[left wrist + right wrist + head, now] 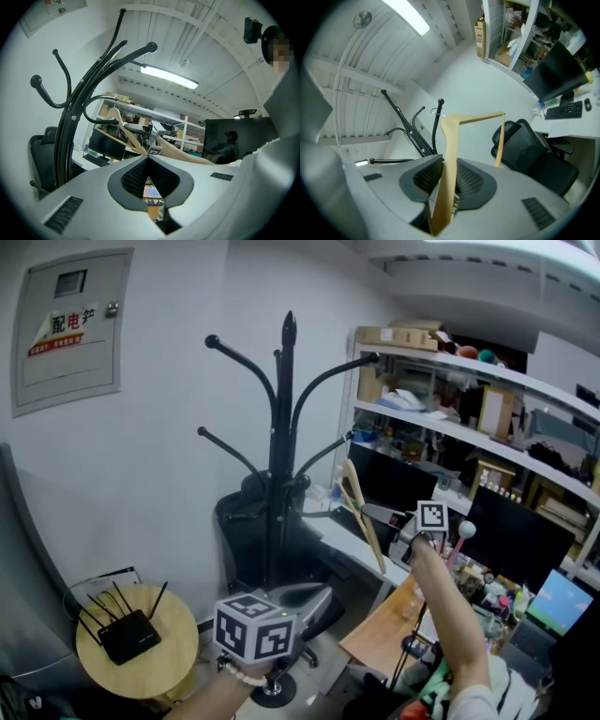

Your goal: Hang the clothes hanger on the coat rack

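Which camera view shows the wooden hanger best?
The right gripper view: the hanger fills the middle, clamped between the right tongs. The head view shows it small, beside the coat rack. The left gripper view shows it far off and small.

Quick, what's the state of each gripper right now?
Left gripper: closed, nothing in it.
Right gripper: closed on the wooden hanger.

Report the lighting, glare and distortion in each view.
Head view: even light, sharp, shelves bowed slightly. Left gripper view: heavy fisheye, dark corners, lamp glaring, rack bent. Right gripper view: same fisheye, lamp blown out, hanger soft up close.
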A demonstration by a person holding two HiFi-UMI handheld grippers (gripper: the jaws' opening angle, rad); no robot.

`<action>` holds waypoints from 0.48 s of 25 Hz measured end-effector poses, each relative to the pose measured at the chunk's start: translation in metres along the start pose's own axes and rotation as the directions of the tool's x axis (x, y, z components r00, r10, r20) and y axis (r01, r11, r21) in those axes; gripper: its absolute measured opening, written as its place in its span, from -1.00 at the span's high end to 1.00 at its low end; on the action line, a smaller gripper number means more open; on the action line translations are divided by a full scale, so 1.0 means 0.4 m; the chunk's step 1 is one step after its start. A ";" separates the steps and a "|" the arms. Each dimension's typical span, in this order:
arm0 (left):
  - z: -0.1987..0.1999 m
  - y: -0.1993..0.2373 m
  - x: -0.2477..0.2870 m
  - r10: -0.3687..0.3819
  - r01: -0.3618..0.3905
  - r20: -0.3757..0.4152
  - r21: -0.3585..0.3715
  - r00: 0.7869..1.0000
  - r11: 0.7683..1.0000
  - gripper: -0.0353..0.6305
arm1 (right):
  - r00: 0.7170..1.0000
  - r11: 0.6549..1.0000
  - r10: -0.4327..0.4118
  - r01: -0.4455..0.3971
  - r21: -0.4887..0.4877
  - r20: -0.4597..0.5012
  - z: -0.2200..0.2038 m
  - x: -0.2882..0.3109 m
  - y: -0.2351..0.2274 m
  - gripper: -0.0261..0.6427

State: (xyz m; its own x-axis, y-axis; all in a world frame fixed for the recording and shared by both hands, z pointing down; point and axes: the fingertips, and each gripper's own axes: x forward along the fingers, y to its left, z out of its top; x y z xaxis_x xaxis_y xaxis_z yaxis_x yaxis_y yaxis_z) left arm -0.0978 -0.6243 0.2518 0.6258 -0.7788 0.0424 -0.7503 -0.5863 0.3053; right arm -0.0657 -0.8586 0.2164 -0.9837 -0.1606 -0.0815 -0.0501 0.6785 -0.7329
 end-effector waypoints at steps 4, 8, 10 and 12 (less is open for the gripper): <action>-0.015 0.008 0.009 0.003 -0.003 -0.005 -0.019 1.000 1.000 0.90 | 1.000 1.000 -0.022 0.022 -0.007 -0.023 -0.016 0.008 -0.024 0.60; -0.018 0.017 0.006 0.019 -0.019 0.001 -0.029 1.000 0.999 0.90 | 0.999 1.000 -0.020 0.020 0.005 -0.041 -0.036 0.019 -0.025 0.60; -0.021 0.023 0.002 0.025 -0.024 0.007 -0.039 1.000 0.999 0.90 | 0.998 1.000 -0.024 0.023 -0.006 -0.055 -0.048 0.026 -0.022 0.60; -0.030 0.026 -0.001 0.026 -0.025 0.011 -0.054 1.000 0.998 0.90 | 0.997 1.000 -0.024 0.023 -0.018 -0.076 -0.066 0.034 -0.019 0.60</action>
State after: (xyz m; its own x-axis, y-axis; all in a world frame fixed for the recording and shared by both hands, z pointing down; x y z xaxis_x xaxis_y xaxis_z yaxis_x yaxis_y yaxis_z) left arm -0.1033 -0.6272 0.2662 0.6040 -0.7960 0.0400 -0.7532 -0.5536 0.3553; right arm -0.0831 -0.8471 0.2385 -0.9925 -0.1220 -0.0120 -0.0758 0.6876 -0.7221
